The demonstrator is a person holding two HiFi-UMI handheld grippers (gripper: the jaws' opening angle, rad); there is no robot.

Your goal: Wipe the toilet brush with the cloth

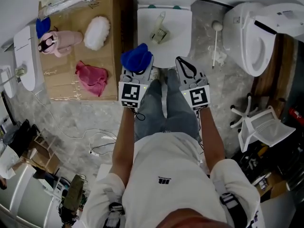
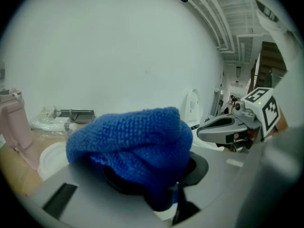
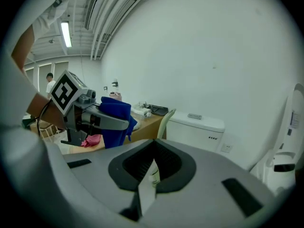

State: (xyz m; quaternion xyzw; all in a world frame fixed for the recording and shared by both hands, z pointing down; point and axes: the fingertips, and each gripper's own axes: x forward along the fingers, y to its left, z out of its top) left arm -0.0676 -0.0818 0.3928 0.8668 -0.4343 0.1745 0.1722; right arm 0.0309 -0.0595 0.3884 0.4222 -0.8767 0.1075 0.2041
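Note:
My left gripper is shut on a bunched blue cloth, which fills the jaws in the left gripper view. Beside it my right gripper is shut, with nothing between its fingers. Both hang side by side over the near end of a closed white toilet lid. On that lid lies a pale green and white brush; its handle shows in the right gripper view. A white long-handled brush with a round head lies on the floor to the right.
A brown board at the left carries a pink cloth, a white fluffy pad and a pink holder. A second toilet stands at the right, a white rack below it. Cables trail on the floor.

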